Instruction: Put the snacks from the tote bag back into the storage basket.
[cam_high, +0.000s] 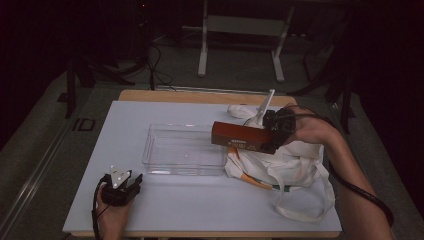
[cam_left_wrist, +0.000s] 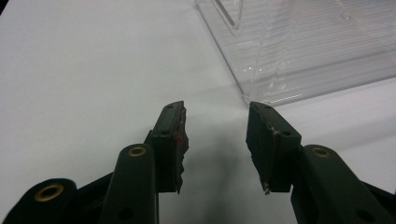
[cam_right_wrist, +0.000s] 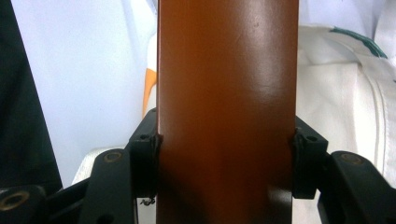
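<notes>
The right gripper (cam_high: 272, 135) pinches a long, glossy brown box (cam_high: 240, 136) above the white cloth bag (cam_high: 290, 162); the left gripper (cam_high: 131, 181) rests spread beside the clear tray (cam_high: 150, 145).

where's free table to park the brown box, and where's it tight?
Free: the clear tray is empty inside; bare white table lies left of the tray, and along the near edge between the left gripper and the bag strap. Crowded: right of the tray, where the white cloth bag sprawls under the brown box that the right gripper holds.
</notes>
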